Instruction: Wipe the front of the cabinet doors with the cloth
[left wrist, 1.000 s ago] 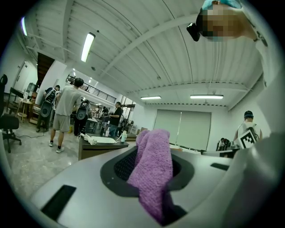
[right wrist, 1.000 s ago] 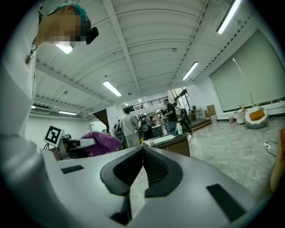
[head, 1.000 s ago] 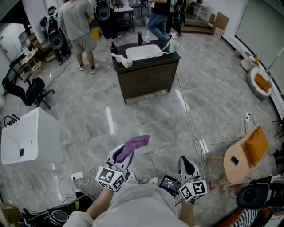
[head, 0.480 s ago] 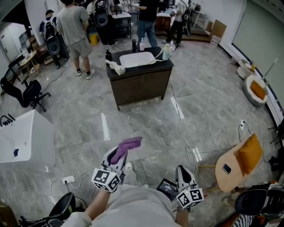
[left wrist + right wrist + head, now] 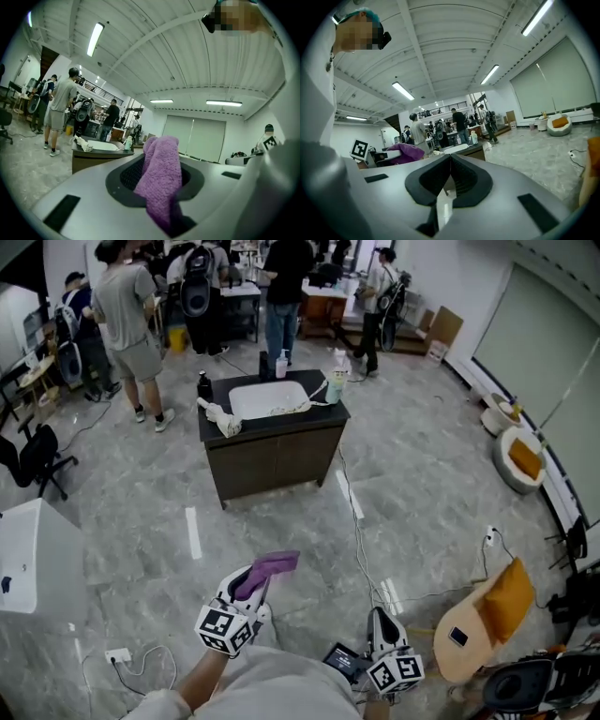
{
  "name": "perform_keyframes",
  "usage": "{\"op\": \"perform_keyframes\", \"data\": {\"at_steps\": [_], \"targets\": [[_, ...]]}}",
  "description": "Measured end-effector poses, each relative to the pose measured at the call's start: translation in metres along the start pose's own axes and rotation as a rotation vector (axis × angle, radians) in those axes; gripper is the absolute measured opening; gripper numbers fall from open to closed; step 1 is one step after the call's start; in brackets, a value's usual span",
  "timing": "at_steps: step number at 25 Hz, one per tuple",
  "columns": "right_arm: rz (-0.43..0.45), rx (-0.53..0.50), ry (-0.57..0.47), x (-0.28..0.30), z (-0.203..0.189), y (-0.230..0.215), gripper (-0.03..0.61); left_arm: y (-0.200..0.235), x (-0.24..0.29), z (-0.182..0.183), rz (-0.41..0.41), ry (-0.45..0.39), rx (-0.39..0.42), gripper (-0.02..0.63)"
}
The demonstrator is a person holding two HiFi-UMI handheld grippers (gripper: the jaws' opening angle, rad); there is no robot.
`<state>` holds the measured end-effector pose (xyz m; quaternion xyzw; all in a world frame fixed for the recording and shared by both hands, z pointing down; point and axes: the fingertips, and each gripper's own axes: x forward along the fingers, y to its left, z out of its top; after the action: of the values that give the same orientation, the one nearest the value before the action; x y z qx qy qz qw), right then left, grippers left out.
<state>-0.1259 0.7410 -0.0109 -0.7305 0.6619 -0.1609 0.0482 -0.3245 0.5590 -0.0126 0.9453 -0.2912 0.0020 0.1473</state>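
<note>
Leftward and lower in the head view than a second ago, dark brown wooden sink cabinet (image 5: 274,463) stands well apart, wiping seemingly not begun, from left gripper (image 5: 251,589) pinching purple terry cloth (image 5: 269,568); right gripper (image 5: 382,620) pressed together, empty.

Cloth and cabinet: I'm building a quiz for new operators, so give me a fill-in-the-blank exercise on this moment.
The left gripper is shut on a ____ cloth.
The right gripper is shut and holds ____.
The dark cabinet has a white ____ set in its top.
Missing words: purple; nothing; sink.
</note>
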Motion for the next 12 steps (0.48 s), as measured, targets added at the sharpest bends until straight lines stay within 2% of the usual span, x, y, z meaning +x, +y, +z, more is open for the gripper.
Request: {"op": "perform_keyframes", "data": {"at_steps": [5,7,12], "targets": [[0.013,-0.090,-0.015,0.087,0.043,-0.002,0.026,0.040,0.083,0.048,-0.058,-0.066,0.011,0.093],[-0.006,-0.086,-0.027,0.118,0.051,-0.008,0.026,0.058,0.106,0.064,-0.075,-0.083,0.022,0.094],[0.005,-0.070,-0.014,0.174,0.061,-0.010,0.026,0.112,0.143,0.080,-0.034,-0.064,0.038,0.094]]}}
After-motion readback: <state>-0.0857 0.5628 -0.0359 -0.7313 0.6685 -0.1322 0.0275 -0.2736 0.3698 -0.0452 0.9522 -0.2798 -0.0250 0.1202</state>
